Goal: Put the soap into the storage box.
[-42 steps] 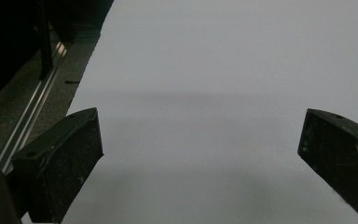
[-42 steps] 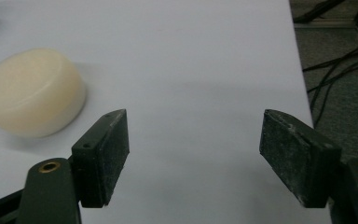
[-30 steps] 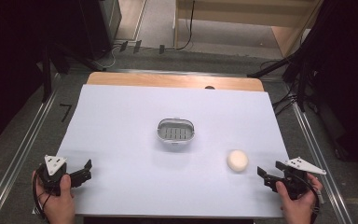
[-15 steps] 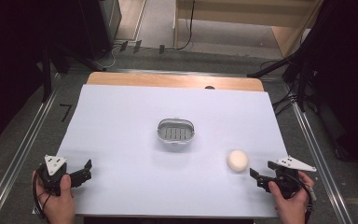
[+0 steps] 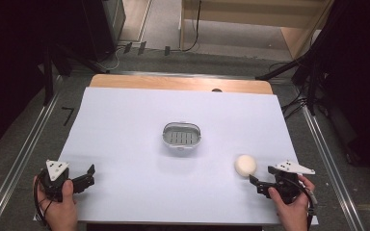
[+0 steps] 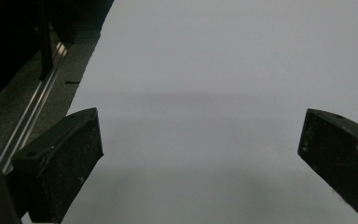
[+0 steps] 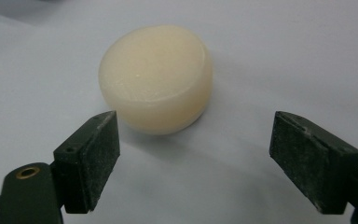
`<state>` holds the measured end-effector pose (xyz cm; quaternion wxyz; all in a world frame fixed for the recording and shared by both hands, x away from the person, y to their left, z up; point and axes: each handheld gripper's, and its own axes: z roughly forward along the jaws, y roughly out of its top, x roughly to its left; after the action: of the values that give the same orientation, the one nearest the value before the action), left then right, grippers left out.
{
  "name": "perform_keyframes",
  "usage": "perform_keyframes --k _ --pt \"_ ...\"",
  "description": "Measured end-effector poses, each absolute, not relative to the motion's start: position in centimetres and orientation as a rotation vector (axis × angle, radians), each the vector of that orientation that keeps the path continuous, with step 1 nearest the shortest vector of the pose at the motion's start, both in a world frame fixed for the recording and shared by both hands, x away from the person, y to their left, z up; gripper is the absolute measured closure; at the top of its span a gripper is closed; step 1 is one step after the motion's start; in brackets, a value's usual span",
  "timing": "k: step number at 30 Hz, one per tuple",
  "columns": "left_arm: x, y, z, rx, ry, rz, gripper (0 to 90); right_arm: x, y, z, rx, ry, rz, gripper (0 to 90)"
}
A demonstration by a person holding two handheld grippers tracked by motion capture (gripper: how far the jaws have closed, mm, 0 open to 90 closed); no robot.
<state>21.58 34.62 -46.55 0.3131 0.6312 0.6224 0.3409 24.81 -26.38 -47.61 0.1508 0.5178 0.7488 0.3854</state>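
The round cream-coloured soap-like puck (image 7: 156,77) lies just ahead of the right gripper (image 7: 193,161), whose jaws gape wide and empty, slightly left of centre.

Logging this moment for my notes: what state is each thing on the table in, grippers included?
Soap bar: lying flat on the white table cover, untouched, just ahead of the right gripper.
Soap dish: upright at the centre, empty.
Right gripper: open, jaws wide, holding nothing.
Left gripper: open, holding nothing, over bare cover.
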Motion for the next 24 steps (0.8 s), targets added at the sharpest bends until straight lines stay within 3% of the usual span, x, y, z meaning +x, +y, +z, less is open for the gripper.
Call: perform_keyframes --k 24 --pt "21.6 34.5 -46.6 1.668 1.644 0.909 0.1 26.4 -24.7 -48.3 1.505 2.155 1.162 14.0"
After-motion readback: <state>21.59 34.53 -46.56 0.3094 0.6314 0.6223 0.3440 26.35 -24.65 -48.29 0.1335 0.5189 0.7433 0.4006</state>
